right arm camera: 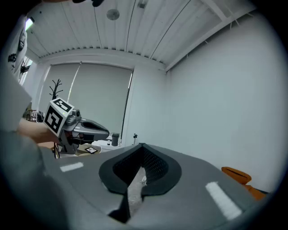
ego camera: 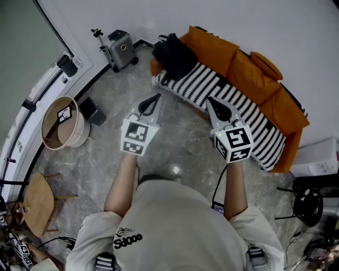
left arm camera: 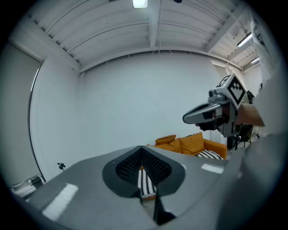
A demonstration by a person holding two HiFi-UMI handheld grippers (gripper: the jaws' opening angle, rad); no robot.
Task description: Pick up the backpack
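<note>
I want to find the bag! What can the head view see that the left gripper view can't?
Only the head view: the black fabric backpack on the sofa end, and a grey hard suitcase. Only the left gripper view: the white ribbed ceiling with its lamp. Both: the orange cushioned sofa, its black-and-white striped blanket, and the right gripper.

Bare floor [ego camera: 180, 143] runs from below the left gripper [ego camera: 155, 97] and right gripper [ego camera: 210, 100] to the sofa [ego camera: 249, 74], open all the way. The backpack [ego camera: 172, 55] sits on the sofa's left end, free above and in front. A suitcase [ego camera: 123, 50] stands near its left, by the wall. The tub [ego camera: 79, 135] and black box [ego camera: 91, 111] lie well off left.
</note>
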